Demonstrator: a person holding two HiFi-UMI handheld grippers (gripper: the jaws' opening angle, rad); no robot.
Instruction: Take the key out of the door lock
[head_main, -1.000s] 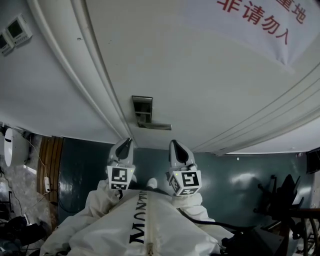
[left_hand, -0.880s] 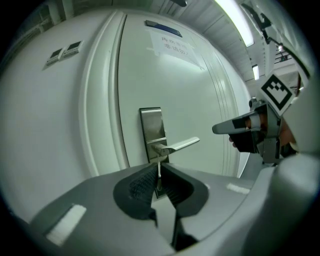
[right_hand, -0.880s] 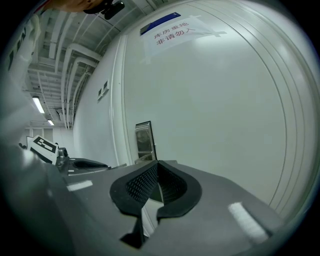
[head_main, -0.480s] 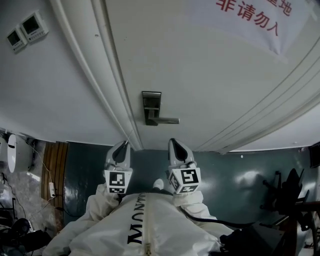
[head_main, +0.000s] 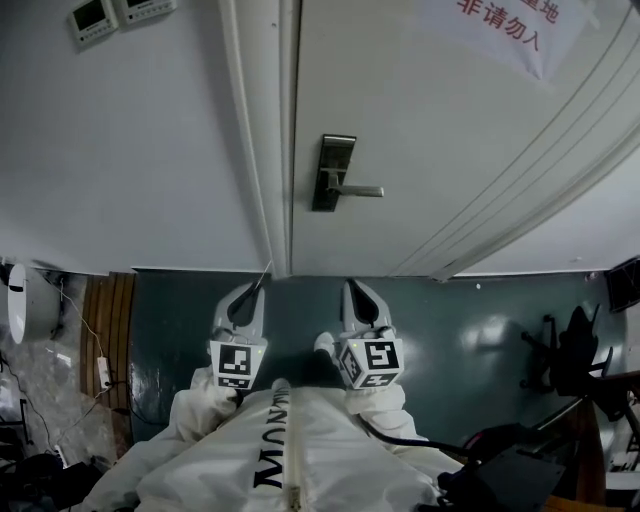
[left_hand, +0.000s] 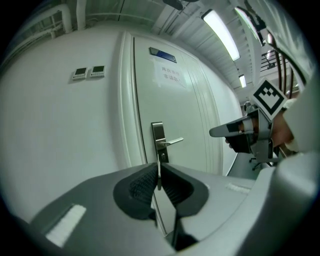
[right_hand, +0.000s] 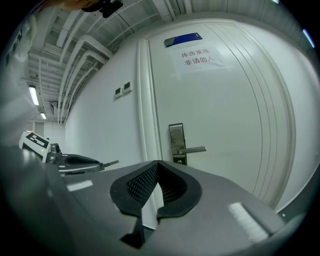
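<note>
Facing a white door (head_main: 430, 150), the two tongs were held side by side, low in the head view and well short of the door. The left tongs (left_hand: 159, 167) were clamped on the key (left_hand: 159, 176). Its thin metal blade was pinched edge-on between the ribbed pads, and in the head view it was seen poking out past the tips toward the door frame (head_main: 270, 130). The key was therefore out of the door lock (head_main: 333, 172) and well apart from it.

The lock was seen as a tall steel plate set close to the frame edge of the door, with a lever handle (head_main: 362, 190) lying level and pointing away from the frame. The right tongs (right_hand: 157, 162) were closed together, pad against pad, with nothing between them, and were aimed at the door just beside the lock plate.

A marker cube (head_main: 237, 362) was carried behind each pair of tongs, and white sleeves (head_main: 190, 420) were seen behind the cubes. A paper notice (head_main: 505, 30) with red characters was fixed high on the door. Two small wall panels (head_main: 110, 12) were mounted beside the frame. A dark green floor (head_main: 470, 340) lay below, and an office chair (head_main: 560, 350) stood off to the right.
</note>
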